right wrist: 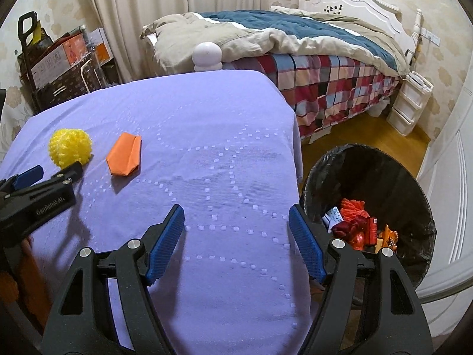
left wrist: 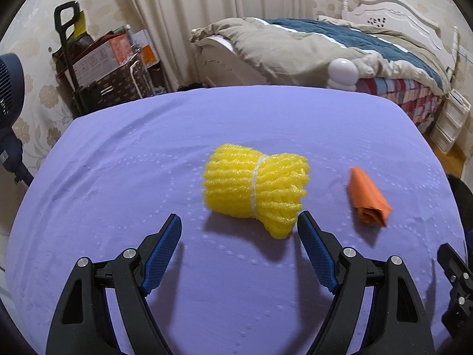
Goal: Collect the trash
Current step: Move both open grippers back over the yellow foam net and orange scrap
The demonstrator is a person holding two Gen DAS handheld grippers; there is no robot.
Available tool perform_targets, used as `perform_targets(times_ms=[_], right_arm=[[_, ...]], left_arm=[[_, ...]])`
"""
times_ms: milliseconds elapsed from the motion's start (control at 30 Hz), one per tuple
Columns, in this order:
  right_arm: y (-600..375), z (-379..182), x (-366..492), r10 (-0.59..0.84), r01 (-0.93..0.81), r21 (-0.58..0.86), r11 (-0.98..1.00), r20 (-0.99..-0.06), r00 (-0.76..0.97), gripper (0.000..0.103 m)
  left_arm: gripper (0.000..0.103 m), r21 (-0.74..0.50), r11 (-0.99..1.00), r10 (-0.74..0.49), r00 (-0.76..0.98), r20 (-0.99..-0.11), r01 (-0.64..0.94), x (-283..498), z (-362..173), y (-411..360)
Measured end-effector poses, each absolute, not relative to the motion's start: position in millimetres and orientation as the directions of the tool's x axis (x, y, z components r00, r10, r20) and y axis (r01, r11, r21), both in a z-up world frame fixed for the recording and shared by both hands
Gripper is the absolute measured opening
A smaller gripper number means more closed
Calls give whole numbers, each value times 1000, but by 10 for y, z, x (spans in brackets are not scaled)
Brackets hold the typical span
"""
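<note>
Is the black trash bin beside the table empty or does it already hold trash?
It holds trash: red and orange wrappers lie at the bottom of the trash bin, well below its rim.

- A yellow foam net bundle [left wrist: 255, 190], ribbed and tied round its middle with a pale band, lies on its side on the purple-covered worktop [left wrist: 118, 177].
- A folded orange paper [left wrist: 368, 196], a flattened cone shape, lies flat just right of the yellow bundle, not touching it.
- A black-lined trash bin [right wrist: 325, 174] stands beside the worktop's right edge, holding red and orange wrappers.
</note>
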State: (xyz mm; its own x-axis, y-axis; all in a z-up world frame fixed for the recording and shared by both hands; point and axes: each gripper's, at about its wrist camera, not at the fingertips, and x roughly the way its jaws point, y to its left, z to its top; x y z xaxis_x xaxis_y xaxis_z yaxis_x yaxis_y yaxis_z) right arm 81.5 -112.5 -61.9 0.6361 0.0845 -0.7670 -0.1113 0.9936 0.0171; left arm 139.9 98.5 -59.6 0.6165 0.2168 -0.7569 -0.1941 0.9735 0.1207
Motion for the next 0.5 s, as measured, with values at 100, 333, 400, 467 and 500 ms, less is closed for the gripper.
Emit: perform_targets(times_ms=[100, 333, 400, 467, 500], right_arm=[[-1137, -624, 821, 87, -109, 22, 994, -769, 633, 71], [-1140, -629, 827, 89, -110, 24, 994, -770, 632, 75], [-1140, -630, 828, 88, -109, 24, 994, -769, 634, 76], [-1135, -637, 831, 88, -110, 24, 994, -770, 632, 76], [-1136, -636, 830, 89, -110, 24, 994, -770, 632, 76]], left_arm=[[78, 103, 973, 210, 613, -761, -204, 1390, -597, 1075], [78, 100, 984, 173, 627, -759, -150, 1386, -585, 1055], [79, 114, 984, 177, 628, -758, -140, 1413, -586, 1027], [81, 129, 983, 182, 632, -753, -130, 1450, -583, 1001], [81, 131, 983, 181, 634, -751, -126, 1467, -580, 997]])
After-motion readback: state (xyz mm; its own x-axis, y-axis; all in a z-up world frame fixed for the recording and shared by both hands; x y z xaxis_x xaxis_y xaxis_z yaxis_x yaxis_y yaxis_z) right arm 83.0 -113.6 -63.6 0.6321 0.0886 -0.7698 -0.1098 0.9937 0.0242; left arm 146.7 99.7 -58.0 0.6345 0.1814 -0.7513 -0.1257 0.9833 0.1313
